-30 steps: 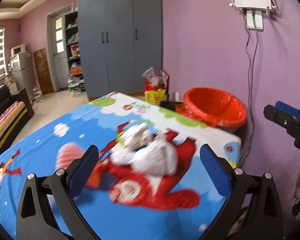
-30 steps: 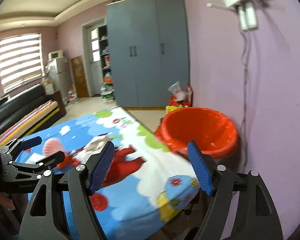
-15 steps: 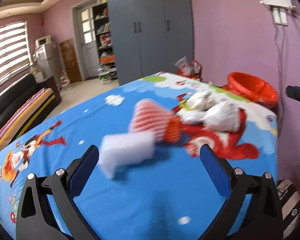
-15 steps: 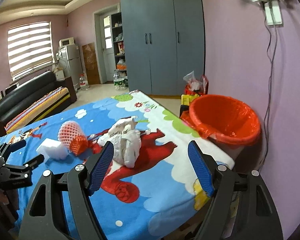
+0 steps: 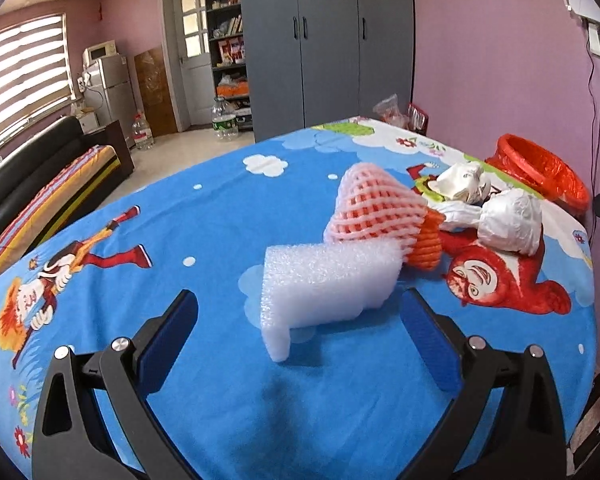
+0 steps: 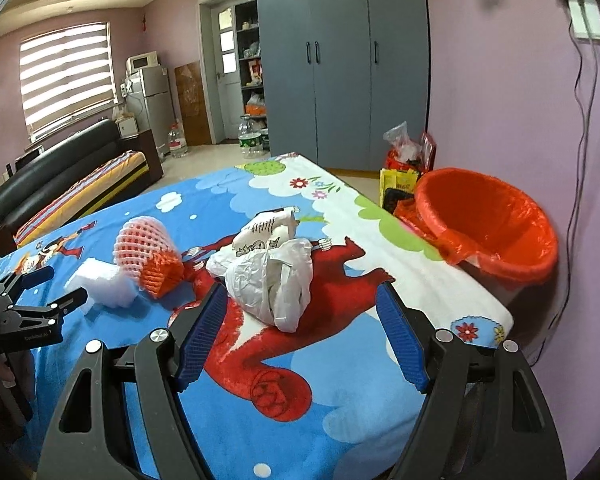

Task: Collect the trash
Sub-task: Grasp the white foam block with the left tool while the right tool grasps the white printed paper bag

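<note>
Trash lies on a table under a blue cartoon cloth (image 5: 204,216). A white foam block (image 5: 328,284) sits just ahead of my left gripper (image 5: 300,332), which is open, its pads clear of the block on both sides. Behind it are a pink foam net (image 5: 376,208), an orange net (image 5: 426,248), a white plastic bag (image 5: 508,220) and crumpled paper (image 5: 464,186). My right gripper (image 6: 300,304) is open, with the plastic bag (image 6: 268,280) just ahead between its fingertips, untouched. The left gripper (image 6: 40,292) shows at the left by the foam block (image 6: 100,282).
A red-lined bin (image 6: 488,220) stands off the table's far right corner by the pink wall, with a hanging cable (image 6: 580,80) above it. Bags (image 6: 408,156) sit on the floor by the grey wardrobe (image 6: 340,60). A black sofa (image 6: 60,176) stands at the left.
My left gripper swung left and down, from facing the plastic bag to closing in on the foam block. My right gripper turned from the bin and came down towards the plastic bag. Both stayed open.
</note>
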A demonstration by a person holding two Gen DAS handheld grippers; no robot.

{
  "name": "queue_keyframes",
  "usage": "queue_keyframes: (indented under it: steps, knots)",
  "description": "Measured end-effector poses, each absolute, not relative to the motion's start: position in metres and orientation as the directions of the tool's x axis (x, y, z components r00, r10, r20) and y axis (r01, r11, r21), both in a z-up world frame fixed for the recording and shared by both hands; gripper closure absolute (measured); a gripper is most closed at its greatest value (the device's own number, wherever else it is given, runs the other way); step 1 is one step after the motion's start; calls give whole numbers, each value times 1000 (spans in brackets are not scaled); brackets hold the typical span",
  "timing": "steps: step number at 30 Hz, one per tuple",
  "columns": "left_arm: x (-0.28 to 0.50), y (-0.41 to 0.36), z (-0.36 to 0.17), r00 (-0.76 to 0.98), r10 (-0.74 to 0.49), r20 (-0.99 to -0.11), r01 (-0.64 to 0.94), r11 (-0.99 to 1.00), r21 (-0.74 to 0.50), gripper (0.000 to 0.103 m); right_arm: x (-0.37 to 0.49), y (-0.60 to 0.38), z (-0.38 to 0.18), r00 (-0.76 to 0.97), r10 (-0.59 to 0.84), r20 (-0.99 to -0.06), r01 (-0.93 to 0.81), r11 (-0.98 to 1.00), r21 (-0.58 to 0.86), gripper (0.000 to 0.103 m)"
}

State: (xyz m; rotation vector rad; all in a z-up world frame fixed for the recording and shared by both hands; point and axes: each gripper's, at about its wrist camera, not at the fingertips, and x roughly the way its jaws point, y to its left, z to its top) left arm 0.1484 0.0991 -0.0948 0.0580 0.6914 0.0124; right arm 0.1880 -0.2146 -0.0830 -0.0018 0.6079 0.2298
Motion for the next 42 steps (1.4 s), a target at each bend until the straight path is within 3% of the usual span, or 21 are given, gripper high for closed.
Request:
queue_keyframes:
  steps: [18,22,28,39,40,42]
  knots:
    - [193,95,-117,698,0,-716,39,999,38,6,240,-197,-112,740,259,-621,-261,961,91,30]
    - [197,92,-121,679,-21,-733,67,997,33,22,260,-193,-107,743,277,-609,-274,956,100,30]
    - [191,86,-116,705,-29,-708,93,994,51,25,297,-175,-103,729,315,-607,-319,942,105,28]
    - [183,85,-106,752,27,-658,34,996,79,25,365,-133,-136,611,252,-750,-330,943,48,27]
    - [183,86,-105,755,33,-655,25,997,79,25,365,-134,-139,604,255,-756,-334,941,51,27]
    - [182,88,-104,763,39,-646,14,997,76,25,361,-133,-145,604,260,-754,-347,937,44,40]
